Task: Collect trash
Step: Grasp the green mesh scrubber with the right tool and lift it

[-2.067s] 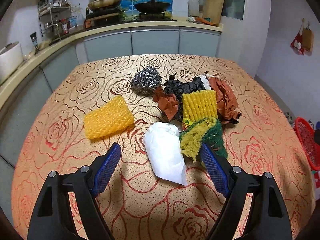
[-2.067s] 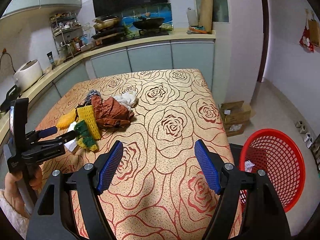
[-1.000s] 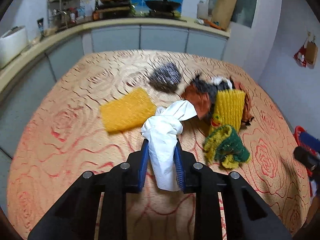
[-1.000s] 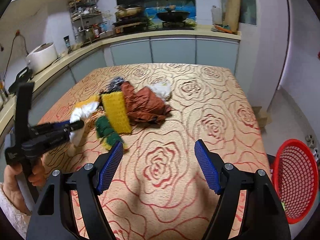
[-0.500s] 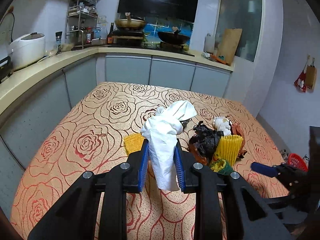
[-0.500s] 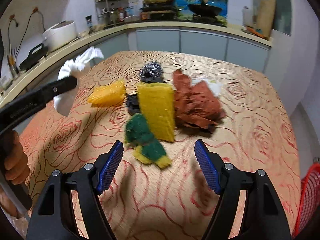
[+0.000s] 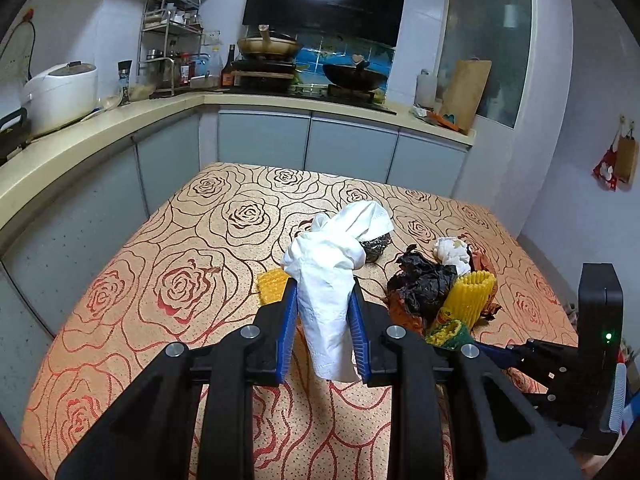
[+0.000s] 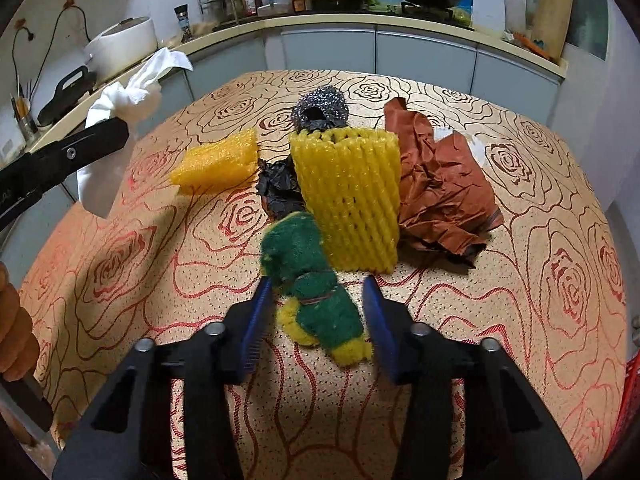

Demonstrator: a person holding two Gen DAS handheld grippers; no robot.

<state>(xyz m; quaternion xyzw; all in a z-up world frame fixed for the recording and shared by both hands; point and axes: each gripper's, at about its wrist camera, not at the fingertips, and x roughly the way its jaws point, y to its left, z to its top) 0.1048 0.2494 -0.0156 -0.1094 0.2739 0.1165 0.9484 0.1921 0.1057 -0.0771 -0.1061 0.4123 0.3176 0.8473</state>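
Left wrist: left gripper (image 7: pixel 325 316) clamped on white tissue (image 7: pixel 334 268). Right gripper (image 8: pixel 318 316) jaws just closing around green-yellow scrubber (image 8: pixel 320 300), pads not pressing; red basket (image 8: pixel 630 404) at 4 o'clock, contents unseen.

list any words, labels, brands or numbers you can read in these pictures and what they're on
None can be read.
Bottles and jars on the kitchen counter rack: labels too small and blurred.
Black left gripper: pale marking at the picture's left edge, cut off, unreadable.
White crumpled tissue, green-and-yellow scrubbing sponge: no print visible.

rice cooker (image 7: pixel 60 92) | wok (image 7: pixel 352 76) (on stove) | cutting board (image 7: pixel 466 94) | spice rack (image 7: pixel 170 36)
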